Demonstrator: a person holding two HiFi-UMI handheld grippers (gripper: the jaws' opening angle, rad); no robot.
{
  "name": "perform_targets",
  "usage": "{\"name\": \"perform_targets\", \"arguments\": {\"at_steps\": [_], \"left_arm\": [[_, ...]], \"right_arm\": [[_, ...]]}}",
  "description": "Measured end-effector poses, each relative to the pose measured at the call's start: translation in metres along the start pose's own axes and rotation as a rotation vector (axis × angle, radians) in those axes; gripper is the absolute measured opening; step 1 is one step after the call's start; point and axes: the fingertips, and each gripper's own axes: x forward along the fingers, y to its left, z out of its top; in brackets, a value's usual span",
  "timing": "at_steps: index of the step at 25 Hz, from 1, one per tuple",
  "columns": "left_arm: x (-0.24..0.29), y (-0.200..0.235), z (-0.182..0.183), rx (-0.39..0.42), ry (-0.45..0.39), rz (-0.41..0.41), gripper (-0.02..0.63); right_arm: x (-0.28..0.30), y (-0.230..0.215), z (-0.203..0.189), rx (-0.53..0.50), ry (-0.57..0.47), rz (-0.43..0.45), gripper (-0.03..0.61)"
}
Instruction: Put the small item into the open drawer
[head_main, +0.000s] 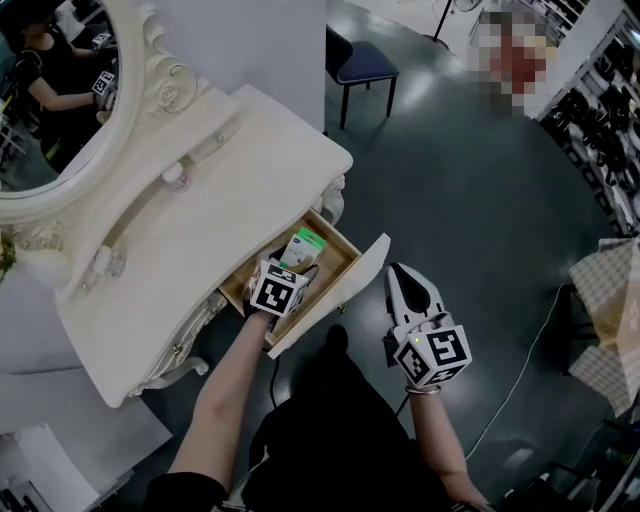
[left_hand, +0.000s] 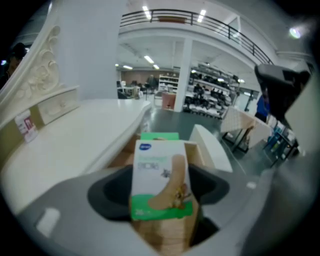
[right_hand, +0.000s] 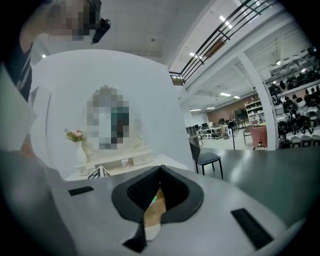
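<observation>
The small item is a white and green box of plasters (left_hand: 160, 176). It stands upright between the jaws of my left gripper (head_main: 298, 264), which is shut on it. In the head view the box (head_main: 304, 246) is over the inside of the open wooden drawer (head_main: 340, 262) of the white dressing table (head_main: 200, 210). My right gripper (head_main: 403, 276) hangs just right of the drawer's white front panel (head_main: 340, 292), apart from it. Its jaws are shut with nothing in them, and wood shows through the slit in the right gripper view (right_hand: 159, 173).
An oval mirror (head_main: 55, 110) stands on the table's back left. A dark blue chair (head_main: 360, 62) is on the grey floor behind. A cable (head_main: 522, 365) runs over the floor at right, near a checked cloth (head_main: 608, 290). Shelves (head_main: 600, 130) line the far right.
</observation>
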Motion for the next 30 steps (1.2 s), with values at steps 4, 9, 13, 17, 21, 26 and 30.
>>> {"name": "perform_targets", "arguments": {"at_steps": [4,9,13,17,21,26,30], "left_arm": [[0.022,-0.001,-0.012,0.018,0.083,-0.019,0.348],[0.047,-0.002,-0.03,0.045,0.174,-0.026,0.348],[0.061,-0.002,-0.041,0.046,0.232,-0.032,0.348],[0.071,-0.003,-0.051,0.057,0.275,-0.044,0.348],[0.076,-0.004,-0.054,0.066,0.29,-0.049,0.348],[0.081,-0.003,-0.06,0.089,0.326,-0.043,0.35],[0.086,-0.005,-0.066,0.115,0.353,-0.042,0.35]], "right_arm": [[0.004,-0.005,-0.001,0.009,0.004,0.002,-0.003],[0.004,-0.012,-0.002,0.011,0.005,-0.008,-0.003],[0.005,-0.018,-0.001,0.007,0.001,-0.008,-0.003],[0.007,-0.021,0.001,0.007,-0.005,-0.008,-0.003],[0.008,-0.022,0.004,0.004,-0.008,-0.003,-0.003],[0.009,-0.024,0.005,0.003,-0.003,0.0,-0.003],[0.008,-0.026,0.005,0.005,-0.002,0.0,-0.003]]}}
